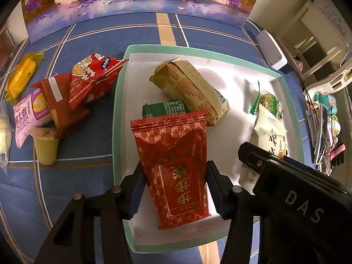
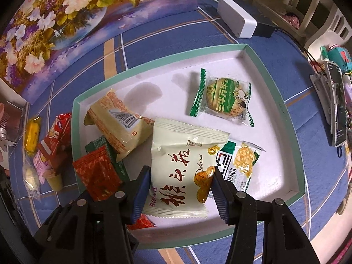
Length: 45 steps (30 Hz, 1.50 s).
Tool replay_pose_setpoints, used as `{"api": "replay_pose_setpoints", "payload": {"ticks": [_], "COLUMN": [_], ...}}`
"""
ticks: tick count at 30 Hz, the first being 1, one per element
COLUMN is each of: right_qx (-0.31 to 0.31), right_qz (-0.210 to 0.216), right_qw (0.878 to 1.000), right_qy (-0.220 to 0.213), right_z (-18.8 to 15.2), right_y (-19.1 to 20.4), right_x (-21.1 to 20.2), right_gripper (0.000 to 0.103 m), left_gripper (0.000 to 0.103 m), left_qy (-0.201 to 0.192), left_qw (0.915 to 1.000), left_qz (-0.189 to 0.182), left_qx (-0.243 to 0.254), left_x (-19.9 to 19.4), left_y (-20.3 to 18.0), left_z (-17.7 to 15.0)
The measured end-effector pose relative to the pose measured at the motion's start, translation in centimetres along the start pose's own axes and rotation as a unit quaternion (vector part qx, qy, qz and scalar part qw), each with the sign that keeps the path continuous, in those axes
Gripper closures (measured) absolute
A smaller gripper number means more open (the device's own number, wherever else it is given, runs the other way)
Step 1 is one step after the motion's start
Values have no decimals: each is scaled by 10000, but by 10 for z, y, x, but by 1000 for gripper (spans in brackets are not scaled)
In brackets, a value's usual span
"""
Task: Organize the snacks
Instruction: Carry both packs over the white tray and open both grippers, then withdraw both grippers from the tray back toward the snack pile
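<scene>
I am holding the left tongs (image 1: 175, 165) over the red foil packet with gold lattice print (image 1: 176, 151), which is lying by the near-left corner of the shallow white tray with a mint-green rim (image 1: 120, 101). The pads are standing partly open, just beside the packet's two long edges, and I am judging them not to be pressing. If I am lifting away crookedly, a pad could be catching the crimped edge and dragging the packet over the near rim.

The right tongs (image 2: 180, 173) are gripping the cream pillow packet with brown brush lettering (image 2: 182, 154) by its sides, near the tray's near edge. The hold is only pinching soft, air-filled film, so the packet could be slipping or twisting out.

It is also overlapping the white-and-green biscuit packet (image 2: 239, 162), so sliding it could be shoving that one toward the near-right corner.

Both tools are working close together here, and I am risking knocking one against the other.

Several snacks, including a red crisp bag (image 1: 92, 79), are waiting on the blue checked tabletop (image 1: 88, 33) beside the tray's left edge.
</scene>
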State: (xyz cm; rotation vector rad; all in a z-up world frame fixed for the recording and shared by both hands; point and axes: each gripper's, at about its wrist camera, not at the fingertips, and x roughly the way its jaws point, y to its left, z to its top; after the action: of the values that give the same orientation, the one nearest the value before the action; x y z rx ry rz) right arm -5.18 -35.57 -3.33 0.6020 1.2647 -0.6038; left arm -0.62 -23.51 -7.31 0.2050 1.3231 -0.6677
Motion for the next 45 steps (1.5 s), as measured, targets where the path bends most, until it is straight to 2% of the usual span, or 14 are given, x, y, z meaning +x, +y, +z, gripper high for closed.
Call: {"api": "replay_pose_setpoints", "payload": {"ticks": [3, 5, 6, 17, 26, 31, 35, 41, 45], "right_qx": [-27, -41, -47, 24, 49, 77, 41, -123, -273], "right_qz": [10, -1, -13, 64, 59, 54, 27, -6, -35], "right_qw": [10000, 9999, 9999, 9989, 9990, 9991, 9993, 9992, 9987], "right_qy": [-42, -94, -129, -456, -443, -416, -377, -392, -421], "right_z": [0, 1, 1, 5, 3, 4, 3, 1, -1], "right_y": [1, 2, 2, -3, -4, -5, -3, 8, 19], "right_x": [-3, -7, -10, -36, -36, -34, -31, -32, -34], "right_gripper": [45, 45, 45, 44, 45, 45, 45, 45, 45], "left_gripper": [43, 35, 35, 32, 32, 32, 32, 33, 33], "left_qy": [-34, -71, -92, -287, -276, -390, -530, -855, -987], "left_qw": [10000, 10000, 10000, 9996, 9995, 9971, 9933, 9823, 9768], "left_qz": [3, -10, -31, 13, 106, 464, 571, 798, 905], "left_qx": [24, 21, 14, 34, -142, -451, -849, -1460, -1672], "left_x": [-5, -9, -12, -36, -39, -44, -53, -73, -83], "left_y": [-1, -3, -3, -4, 10, 33, 60, 101, 119], "left_z": [1, 2, 2, 6, 7, 12, 17, 19, 19]}}
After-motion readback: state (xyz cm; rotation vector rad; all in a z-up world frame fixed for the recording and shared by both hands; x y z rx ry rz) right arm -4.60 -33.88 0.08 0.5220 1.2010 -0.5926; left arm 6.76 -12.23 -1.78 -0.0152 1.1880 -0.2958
